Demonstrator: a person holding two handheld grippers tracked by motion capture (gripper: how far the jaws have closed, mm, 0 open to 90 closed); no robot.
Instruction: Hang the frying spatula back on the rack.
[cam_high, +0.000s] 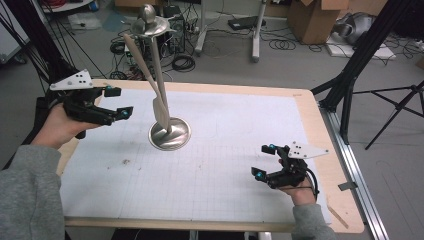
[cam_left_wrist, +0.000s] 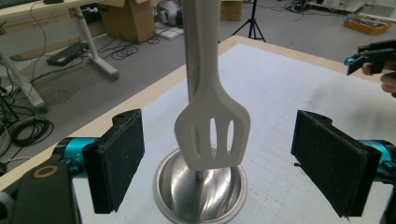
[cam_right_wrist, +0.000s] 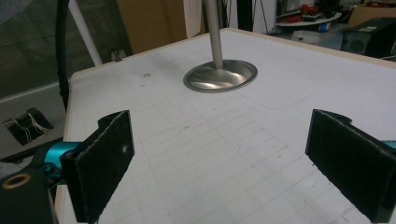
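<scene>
Right gripper (cam_high: 266, 162): at 4 o'clock on the table (cam_high: 310, 107), nearest the person; jaws spread wide over bare gridded mat (cam_high: 210, 180), holding nothing.
Left gripper (cam_high: 116, 102): at 9 o'clock, raised off the mat; jaws wide apart, nothing clamped, the pads clear of the spatula on both sides.
Slotted spatula (cam_left_wrist: 212, 130): white, hanging from the stand's top disc (cam_high: 148, 24), its blade just above the base toward 12 o'clock.
Utensil stand (cam_high: 170, 134): steel dish base at mid-table, pole rising from it.
Risk: the spatula looks loosely hooked; a brush from a nearby pad could swing it or unhook it.
Risk: a sideways knock on the tall pole could tip the stand.
</scene>
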